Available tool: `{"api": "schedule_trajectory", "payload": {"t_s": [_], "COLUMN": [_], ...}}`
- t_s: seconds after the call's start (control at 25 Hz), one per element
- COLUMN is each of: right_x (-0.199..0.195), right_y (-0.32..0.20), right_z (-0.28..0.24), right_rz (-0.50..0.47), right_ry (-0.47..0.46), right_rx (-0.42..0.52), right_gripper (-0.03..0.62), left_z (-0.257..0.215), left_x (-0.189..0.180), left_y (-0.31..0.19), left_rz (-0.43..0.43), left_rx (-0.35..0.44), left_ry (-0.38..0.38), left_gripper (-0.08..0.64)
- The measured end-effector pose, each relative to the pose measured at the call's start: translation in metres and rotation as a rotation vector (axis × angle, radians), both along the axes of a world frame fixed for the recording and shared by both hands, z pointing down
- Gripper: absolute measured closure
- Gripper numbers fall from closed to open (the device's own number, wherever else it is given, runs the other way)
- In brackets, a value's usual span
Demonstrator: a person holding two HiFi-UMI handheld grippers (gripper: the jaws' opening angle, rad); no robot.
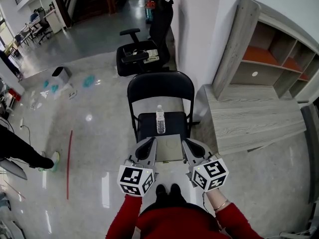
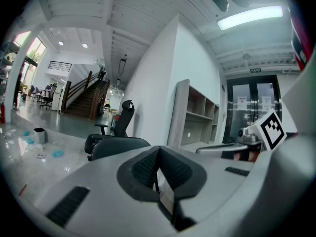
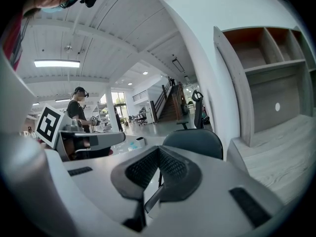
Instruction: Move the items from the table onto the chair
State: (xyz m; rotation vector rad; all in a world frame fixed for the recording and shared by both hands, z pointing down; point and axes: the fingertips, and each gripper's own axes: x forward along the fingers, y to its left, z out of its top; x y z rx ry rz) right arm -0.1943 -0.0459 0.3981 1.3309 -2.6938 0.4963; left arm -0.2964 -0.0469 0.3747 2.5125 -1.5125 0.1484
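Only the head view shows a water bottle (image 1: 160,119) upright on the chair (image 1: 160,88); left tool (image 1: 148,144) and right tool (image 1: 191,146) are shut, empty.

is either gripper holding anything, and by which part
Nothing held: the left gripper and right gripper are shut and empty; the water bottle stands on the chair.

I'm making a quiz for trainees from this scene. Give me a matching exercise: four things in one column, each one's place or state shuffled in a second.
Column one
1 bottle
2 office chair
3 wooden table
4 left gripper

Column two
A jaws shut
B right of the folding chair
C upright on the folding chair's seat
D behind the folding chair, farther back

Pairs: 1-C, 2-D, 3-B, 4-A
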Motion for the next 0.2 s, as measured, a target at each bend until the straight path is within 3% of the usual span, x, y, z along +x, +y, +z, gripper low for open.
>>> {"api": "schedule_trajectory", "payload": {"t_s": [0.2], "right_x": [0.0005], "right_y": [-0.0004], "right_z": [0.0007], "right_rz": [-0.008], "right_ry": [0.002], "right_rx": [-0.003], "right_gripper": [0.58], "left_z": [0.0005], "left_x": [0.0016], "left_y": [0.0], "left_rz": [-0.005], "left_rx": [-0.004], "left_ry": [0.002], "left_gripper": [0.552]}}
